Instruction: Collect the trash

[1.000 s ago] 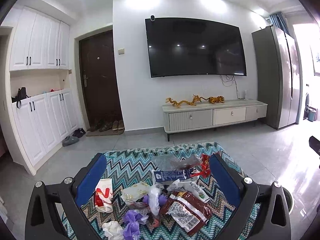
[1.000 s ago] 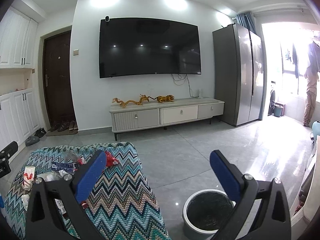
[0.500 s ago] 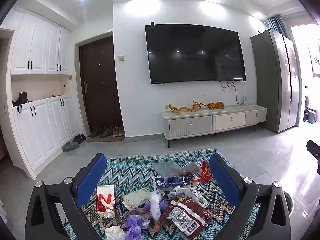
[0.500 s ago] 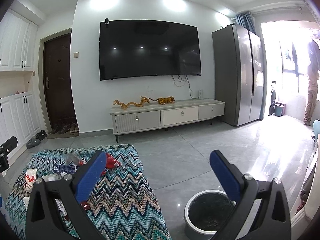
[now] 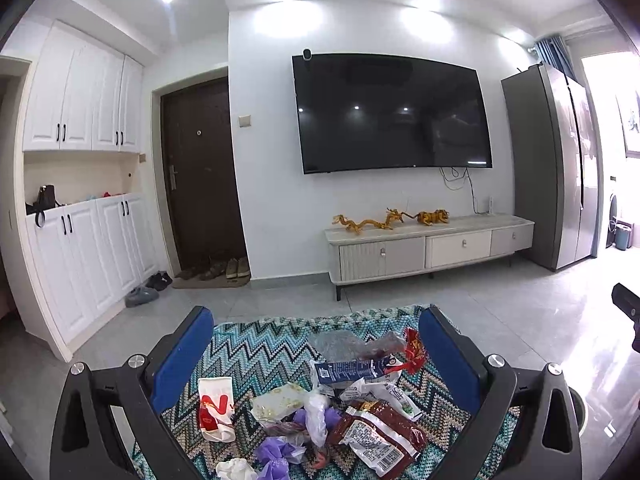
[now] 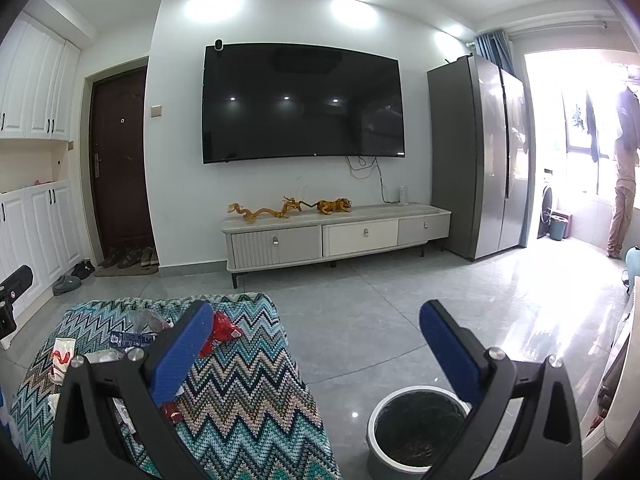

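A pile of trash lies on a zigzag-patterned cloth [image 5: 256, 352]: a dark red snack packet [image 5: 378, 436], a blue wrapper [image 5: 352, 368], a red and white wrapper [image 5: 216, 406], purple plastic [image 5: 276, 450], and a red wrapper [image 5: 414, 354]. My left gripper [image 5: 316, 360] is open and empty above the pile. My right gripper [image 6: 316, 356] is open and empty, held over the cloth's right edge [image 6: 288, 360]. A white trash bin [image 6: 416, 428] with a dark liner stands on the floor under its right finger. The trash also shows at the left in the right wrist view [image 6: 132, 338].
A TV stand [image 5: 428, 244] with golden figurines stands under a wall TV [image 5: 392, 114]. A grey fridge [image 5: 556, 168] is at the right, white cabinets [image 5: 76, 248] and a dark door [image 5: 204, 176] at the left. A person [image 6: 626, 176] stands far right.
Both grippers have tilted slightly, so the room sits lower in both views. Both stay open and the trash has not moved.
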